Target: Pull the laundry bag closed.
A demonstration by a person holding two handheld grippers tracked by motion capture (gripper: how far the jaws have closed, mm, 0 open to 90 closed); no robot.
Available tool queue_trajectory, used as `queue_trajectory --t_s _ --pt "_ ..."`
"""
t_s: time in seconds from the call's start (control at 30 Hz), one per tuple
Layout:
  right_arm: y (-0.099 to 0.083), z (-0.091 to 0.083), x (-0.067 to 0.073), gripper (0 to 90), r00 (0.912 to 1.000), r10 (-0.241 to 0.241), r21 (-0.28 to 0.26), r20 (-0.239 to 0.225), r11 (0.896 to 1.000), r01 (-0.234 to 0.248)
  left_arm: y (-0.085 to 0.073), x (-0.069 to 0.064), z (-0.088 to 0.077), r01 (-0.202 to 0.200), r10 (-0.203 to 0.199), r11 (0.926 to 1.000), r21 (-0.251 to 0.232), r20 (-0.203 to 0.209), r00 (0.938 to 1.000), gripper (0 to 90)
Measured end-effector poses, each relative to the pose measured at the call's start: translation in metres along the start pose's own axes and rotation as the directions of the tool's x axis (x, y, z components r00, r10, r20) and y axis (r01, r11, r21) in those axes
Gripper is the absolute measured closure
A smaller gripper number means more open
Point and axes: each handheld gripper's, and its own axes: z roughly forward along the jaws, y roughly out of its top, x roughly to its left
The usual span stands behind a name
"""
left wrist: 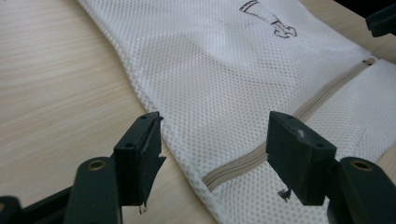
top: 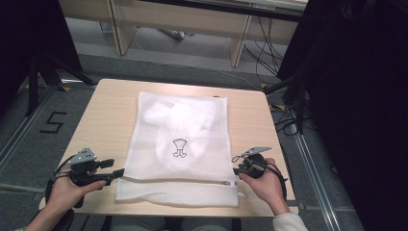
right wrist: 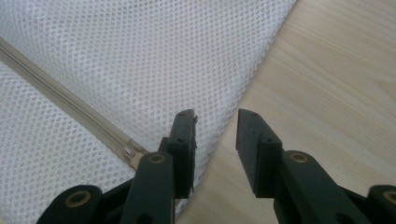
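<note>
Item: white mesh laundry bag (top: pixel 180 144), flat at the middle of the table (top: pixel 106 110), pale garment inside, zipper (top: pixel 178 181) run shut along the near edge. Judged: filling and closing done; little remains.

Left tool (top: pixel 117 172): jaws spread, nothing pinched, at the zipper's left end. Right tool (top: pixel 236 170): jaws spread, empty, beside the zipper pull.

Clearance: bare tabletop both sides; bag's near hem close to the table edge.

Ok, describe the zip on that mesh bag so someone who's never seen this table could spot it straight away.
On the light wooden table lies a flat white mesh bag with a small black drawing on it. Near its edge closest to the person, between the left gripper and right gripper, runs the beige zip, the only solid straight band across the netting.
</note>
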Motion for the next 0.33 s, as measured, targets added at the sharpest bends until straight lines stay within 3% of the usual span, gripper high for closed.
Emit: queue_trajectory --t_s 0.03,0.13,0.17,0.23,0.3,0.33 --pt "-0.0003 0.0015 -0.0005 67.0 0.9999 -0.014 -0.009 0.004 1.0 0.014 -0.0007 0.0016 0.0003 0.006 -0.006 0.9999 0.011 -0.012 0.9999 34.7" --pt "0.0001 0.0005 0.001 65.2 0.9999 0.011 0.003 -0.004 1.0 -0.011 -0.0028 0.0042 0.0002 0.019 -0.017 0.9988 0.044 -0.042 0.999 34.3" --pt "-0.0006 0.0013 -0.0003 64.5 1.0 -0.005 -0.009 -0.002 1.0 0.005 -0.0037 0.0051 0.0009 0.028 -0.026 0.9984 0.05 -0.038 0.9989 34.4" --pt "-0.0009 0.0003 0.001 63.5 0.9994 0.033 -0.01 -0.005 0.999 -0.033 -0.0045 0.0058 0.001 0.034 -0.031 0.9972 0.067 -0.038 0.9988 34.6" --pt "-0.0031 0.0028 0.0017 62.7 0.9989 0.045 -0.039 -0.01 0.998 -0.046 -0.0039 0.0054 0.001 0.033 -0.032 0.9978 0.057 -0.029 0.9991 34.8" --pt "-0.0036 0.0025 0.0008 62.1 0.9995 0.03 -0.029 -0.004 0.999 -0.03 -0.0029 0.005 0.0004 0.029 -0.028 0.9986 0.045 -0.012 0.9995 34.7"
